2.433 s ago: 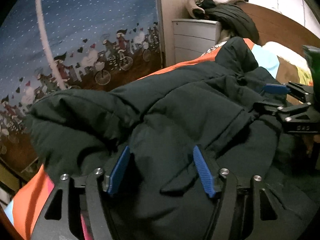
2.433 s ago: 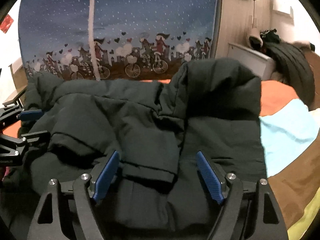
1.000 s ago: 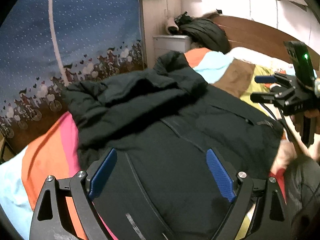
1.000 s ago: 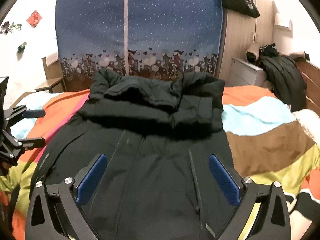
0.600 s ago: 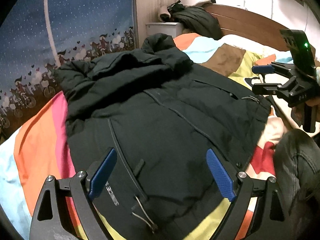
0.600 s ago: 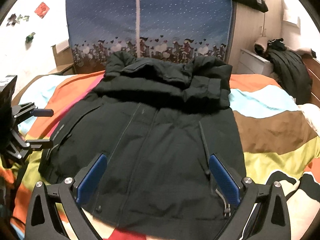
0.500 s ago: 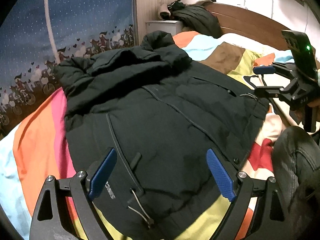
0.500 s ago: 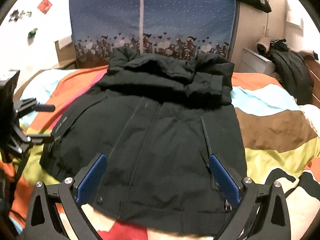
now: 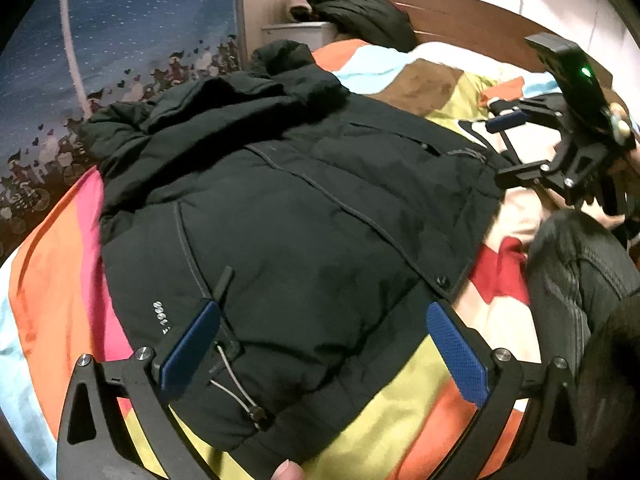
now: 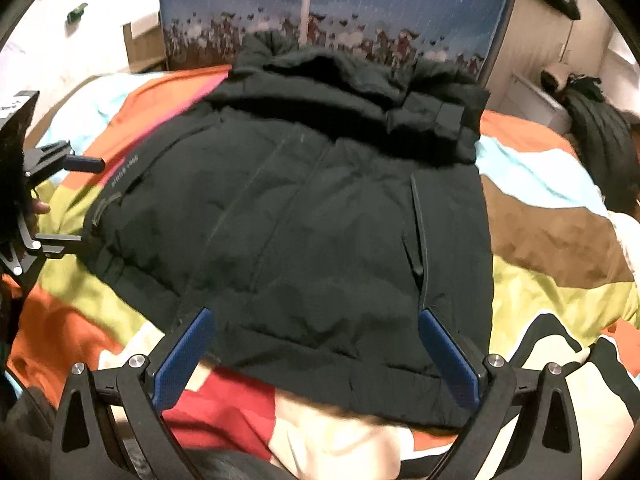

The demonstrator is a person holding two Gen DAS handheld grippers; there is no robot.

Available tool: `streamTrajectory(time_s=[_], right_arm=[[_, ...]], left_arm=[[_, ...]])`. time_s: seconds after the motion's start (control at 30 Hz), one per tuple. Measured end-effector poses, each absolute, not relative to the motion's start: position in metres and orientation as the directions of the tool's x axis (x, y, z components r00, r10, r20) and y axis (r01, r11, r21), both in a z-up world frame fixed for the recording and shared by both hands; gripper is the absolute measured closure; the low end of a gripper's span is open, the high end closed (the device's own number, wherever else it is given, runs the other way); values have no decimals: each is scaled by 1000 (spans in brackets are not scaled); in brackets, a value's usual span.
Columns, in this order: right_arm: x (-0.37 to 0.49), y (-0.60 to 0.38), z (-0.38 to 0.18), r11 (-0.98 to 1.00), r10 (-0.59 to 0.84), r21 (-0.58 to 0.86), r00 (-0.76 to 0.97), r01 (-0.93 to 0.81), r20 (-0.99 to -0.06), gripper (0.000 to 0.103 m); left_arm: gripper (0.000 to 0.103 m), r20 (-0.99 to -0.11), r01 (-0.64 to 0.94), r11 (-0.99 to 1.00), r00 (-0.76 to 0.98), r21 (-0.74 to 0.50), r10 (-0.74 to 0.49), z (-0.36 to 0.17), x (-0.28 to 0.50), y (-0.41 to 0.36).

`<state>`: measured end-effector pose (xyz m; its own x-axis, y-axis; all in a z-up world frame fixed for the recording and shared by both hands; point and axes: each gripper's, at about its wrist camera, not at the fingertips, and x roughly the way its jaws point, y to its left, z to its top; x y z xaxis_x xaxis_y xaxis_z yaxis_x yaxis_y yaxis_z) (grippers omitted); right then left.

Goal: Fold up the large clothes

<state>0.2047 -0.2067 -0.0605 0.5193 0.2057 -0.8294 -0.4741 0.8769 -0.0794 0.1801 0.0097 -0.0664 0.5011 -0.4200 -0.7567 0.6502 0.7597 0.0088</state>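
A black padded jacket (image 9: 300, 208) lies flat on the bed, its sleeves folded across the top by the collar. My left gripper (image 9: 320, 312) hovers over the hem corner with the drawcord. Its jaws are opening wide, and the blue pads (image 9: 192, 344) do not press the cloth between them. In the right wrist view the jacket (image 10: 320, 208) fills the middle. My right gripper (image 10: 314, 316) stands open above the near hem with nothing gripped. Each gripper shows in the other's view: the right gripper (image 9: 498, 150) at the jacket's far hem corner, the left gripper (image 10: 86, 204) at its left edge.
The bedspread (image 10: 560, 240) has orange, green, brown and light blue stripes. A blue cloth wardrobe (image 10: 360, 0) with a bicycle print stands behind the bed. Another dark jacket (image 9: 360, 12) lies on a white nightstand by the wooden headboard (image 9: 460, 20). A person's dark trouser leg (image 9: 572, 280) is at the right.
Both grippers have drawn back from the folded sleeves toward the near hem and sunk lower. The jacket now lies spread flat. The left jaws stand a little wider.
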Motion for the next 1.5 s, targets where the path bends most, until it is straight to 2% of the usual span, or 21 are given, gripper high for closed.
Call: streamTrajectory(time_s=[0.3,0.47,0.67,0.8,0.97,1.17,1.37,1.5], right_arm=[[212,-206,-98,746,56,-190,344,-638,-937,0],[218,-213,-124,669,-50,-260,306,-697,-951,0],[231,-225,-142,681,-34,-176,210,-711,-977,0],[234,-228,-153,619,-133,-269,239,-738,-962,0],[234,-228,-163,556,-157,-273,224,-785,-962,0],[227,-230,-177,477,-161,-331,289,-814,-944,0],[219,-238,-174,497,-154,-410,387,-765,-909,0],[211,-228,-172,507,-161,-500,493,-702,-855,2]], left_arm=[[2,-796,695,717,465,56,-388,-90,170,1],[2,-819,729,669,469,147,-331,-114,160,-4],[2,-832,740,635,483,220,-274,-137,152,-1],[2,-825,737,621,507,265,-250,-145,150,-2],[1,-819,746,573,534,340,-210,-158,147,-9],[1,-772,701,551,617,453,-152,-167,146,-13],[1,-687,620,540,719,569,-102,-169,147,-10],[1,-617,562,513,783,649,-77,-171,143,-13]])
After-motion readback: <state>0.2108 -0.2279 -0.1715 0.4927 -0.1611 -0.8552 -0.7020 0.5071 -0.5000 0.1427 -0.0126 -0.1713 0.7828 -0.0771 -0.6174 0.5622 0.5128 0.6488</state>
